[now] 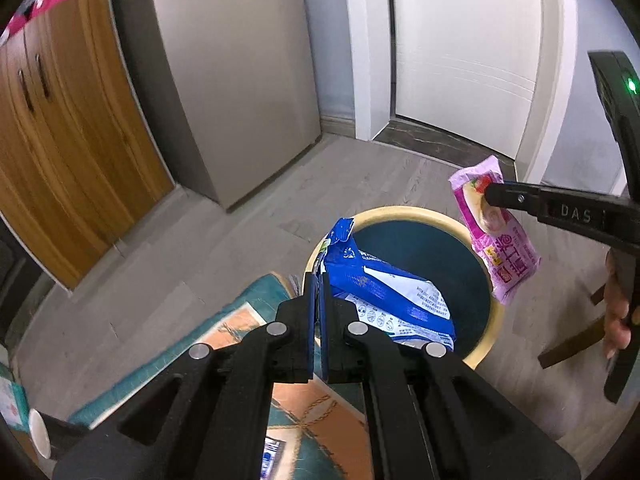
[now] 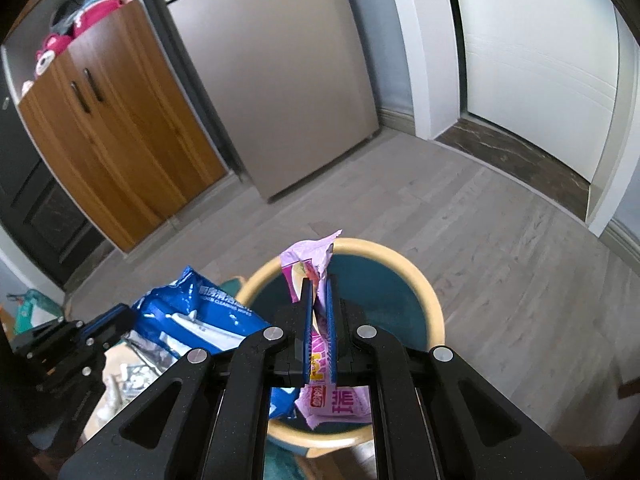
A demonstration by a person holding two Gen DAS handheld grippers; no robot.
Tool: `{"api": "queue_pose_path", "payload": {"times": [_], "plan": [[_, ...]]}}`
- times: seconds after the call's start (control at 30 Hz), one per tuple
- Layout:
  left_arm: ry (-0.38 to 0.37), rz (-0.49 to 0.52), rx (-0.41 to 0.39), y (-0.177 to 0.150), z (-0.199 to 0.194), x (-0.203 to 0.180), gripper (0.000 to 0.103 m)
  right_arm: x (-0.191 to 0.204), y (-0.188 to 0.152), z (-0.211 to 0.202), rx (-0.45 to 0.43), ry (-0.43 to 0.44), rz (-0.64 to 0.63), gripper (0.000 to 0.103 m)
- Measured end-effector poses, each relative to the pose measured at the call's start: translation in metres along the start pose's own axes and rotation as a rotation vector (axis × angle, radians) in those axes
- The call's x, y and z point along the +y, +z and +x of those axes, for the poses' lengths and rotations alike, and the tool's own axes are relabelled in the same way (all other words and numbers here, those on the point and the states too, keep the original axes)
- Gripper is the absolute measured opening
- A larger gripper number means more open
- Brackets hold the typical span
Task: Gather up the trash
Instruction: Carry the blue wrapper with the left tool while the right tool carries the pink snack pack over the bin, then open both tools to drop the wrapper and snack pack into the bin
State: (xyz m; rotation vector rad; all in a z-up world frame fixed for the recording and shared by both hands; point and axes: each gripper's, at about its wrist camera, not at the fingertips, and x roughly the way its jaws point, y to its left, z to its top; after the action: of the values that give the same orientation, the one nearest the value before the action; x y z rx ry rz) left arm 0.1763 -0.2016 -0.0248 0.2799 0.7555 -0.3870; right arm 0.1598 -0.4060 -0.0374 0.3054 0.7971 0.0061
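- The left claw (image 1: 319,280) is clamped flat on the torn edge of a blue wipes packet (image 1: 384,292), its jaws pressed together with only the thin film between them.
- The claw points steeply downward, and the packet juts forward from its tips over the near rim of a round bin (image 1: 490,332) with a cream rim and a dark teal inside.
- The right claw (image 2: 319,284) is pinched narrowly on a pink snack wrapper (image 2: 308,256), the jaws standing just apart with the crumpled film squeezed between them.
- Seen from the left wrist, that claw reaches in level from the right edge of the picture, and the wrapper hangs down from its tips above the far right side of the bin's rim.
- A person's hand (image 1: 618,312) grips the right claw's handle at the right edge, fingers curled around it.
- From the right wrist, the wrapper's torn top sticks up past the jaws and its printed end hangs below them, straight above the bin's mouth.
- The two claws are held side by side, the blue packet to the left of the pink one.
- The bin stands on a grey wooden floor (image 2: 500,216), beside a patterned teal and orange rug (image 1: 312,412).
- Beyond stand a wooden cabinet (image 2: 120,132), a grey refrigerator (image 2: 280,80) and a white door (image 2: 532,48).
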Motion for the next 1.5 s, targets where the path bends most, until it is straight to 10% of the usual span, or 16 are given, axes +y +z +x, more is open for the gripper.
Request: {"api": "queue_pose_path", "payload": {"times": [0.77,0.93,1.3,1.5], "plan": [[-0.057,-0.157,0.079,-0.024,0.028,0.017,0.004,-0.012,-0.007,0.027,0.019,0.017,-0.002,0.008],[-0.052,-0.155,0.077,-0.026,0.027,0.019,0.017,-0.007,-0.008,0.027,0.012,0.023,-0.014,0.008],[0.006,-0.143,0.017,-0.024,0.006,0.023,0.075,-0.004,-0.003,0.021,-0.011,0.02,0.035,0.083],[0.035,-0.168,-0.014,-0.034,-0.016,0.038,0.097,-0.002,-0.004,0.011,-0.022,0.061,0.1,0.095]]}}
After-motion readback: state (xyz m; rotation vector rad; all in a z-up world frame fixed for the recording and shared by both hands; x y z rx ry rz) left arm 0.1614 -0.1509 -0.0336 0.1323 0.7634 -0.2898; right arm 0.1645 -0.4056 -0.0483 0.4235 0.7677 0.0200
